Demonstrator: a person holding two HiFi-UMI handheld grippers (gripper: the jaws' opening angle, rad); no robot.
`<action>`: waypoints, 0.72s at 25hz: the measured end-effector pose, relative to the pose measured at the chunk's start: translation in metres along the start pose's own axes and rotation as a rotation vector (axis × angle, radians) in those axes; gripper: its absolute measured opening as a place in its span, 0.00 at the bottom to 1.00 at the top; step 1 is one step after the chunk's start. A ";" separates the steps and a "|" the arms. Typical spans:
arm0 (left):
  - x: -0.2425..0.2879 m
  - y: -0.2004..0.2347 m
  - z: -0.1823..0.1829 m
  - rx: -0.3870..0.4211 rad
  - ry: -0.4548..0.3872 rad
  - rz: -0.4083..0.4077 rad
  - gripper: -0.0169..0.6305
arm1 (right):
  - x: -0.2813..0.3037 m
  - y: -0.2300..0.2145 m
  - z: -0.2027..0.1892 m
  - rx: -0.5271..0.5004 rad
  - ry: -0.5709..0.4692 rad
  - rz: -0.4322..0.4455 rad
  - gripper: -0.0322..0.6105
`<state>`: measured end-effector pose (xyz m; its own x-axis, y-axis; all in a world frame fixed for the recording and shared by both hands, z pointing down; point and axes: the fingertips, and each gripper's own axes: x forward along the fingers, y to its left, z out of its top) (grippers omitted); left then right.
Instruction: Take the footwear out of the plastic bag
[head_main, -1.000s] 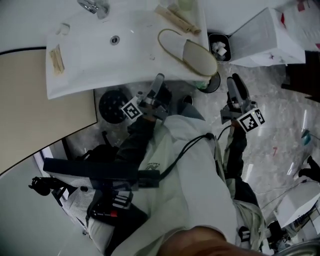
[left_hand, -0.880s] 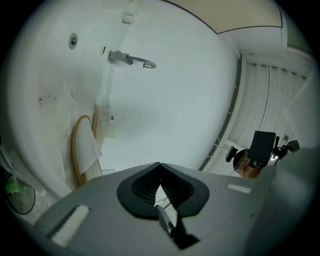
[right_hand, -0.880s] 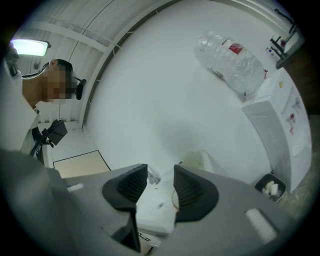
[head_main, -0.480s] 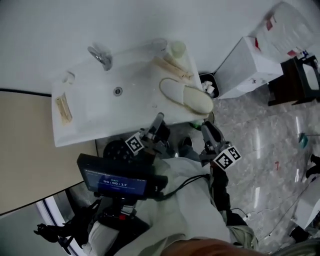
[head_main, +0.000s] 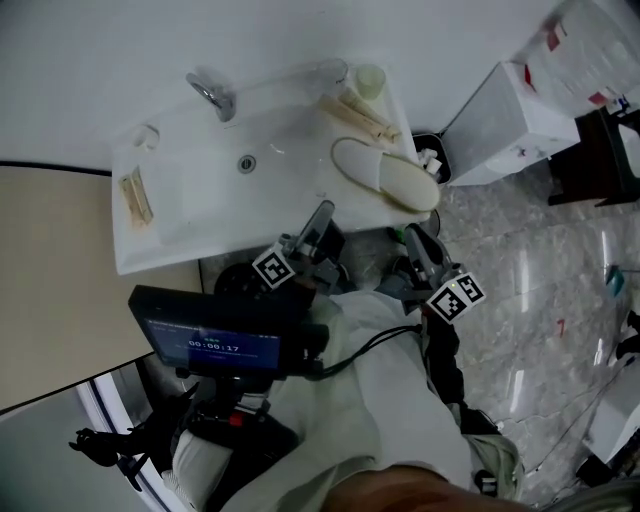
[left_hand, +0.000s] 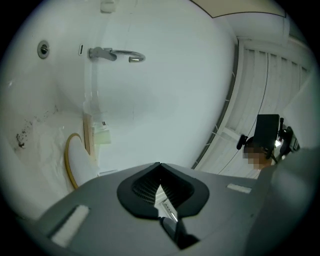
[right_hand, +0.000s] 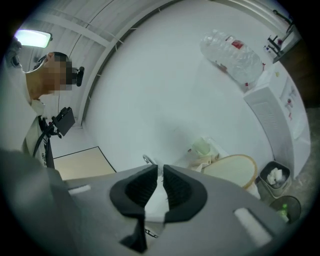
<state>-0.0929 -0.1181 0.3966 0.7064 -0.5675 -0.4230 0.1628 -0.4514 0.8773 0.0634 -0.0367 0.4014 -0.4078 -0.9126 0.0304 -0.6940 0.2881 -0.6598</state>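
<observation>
Grey left tool (head_main: 322, 214) is fully closed on nothing, at the near edge of the white worktop (head_main: 190, 215). To its right, the right tool (head_main: 414, 240) has just been closing, with a narrow gap left between its empty jaws. A beige slipper (head_main: 388, 176) lies on the worktop's right end, just beyond both tools.

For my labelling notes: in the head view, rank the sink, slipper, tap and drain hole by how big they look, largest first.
1. sink
2. slipper
3. tap
4. drain hole
All sit at a similar distance from the camera, so the order looks safe.
</observation>
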 end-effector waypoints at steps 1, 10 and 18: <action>-0.001 0.000 0.002 0.010 -0.020 0.008 0.03 | 0.002 -0.001 -0.002 0.004 0.021 0.012 0.11; 0.022 0.001 -0.013 0.050 -0.158 0.017 0.03 | 0.008 -0.025 0.032 -0.027 0.108 0.125 0.09; 0.025 0.011 -0.031 0.058 -0.217 0.046 0.03 | 0.008 -0.049 0.035 -0.038 0.174 0.150 0.08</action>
<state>-0.0523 -0.1158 0.4026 0.5466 -0.7200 -0.4276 0.0897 -0.4573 0.8848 0.1150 -0.0683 0.4079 -0.6018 -0.7959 0.0657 -0.6388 0.4303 -0.6378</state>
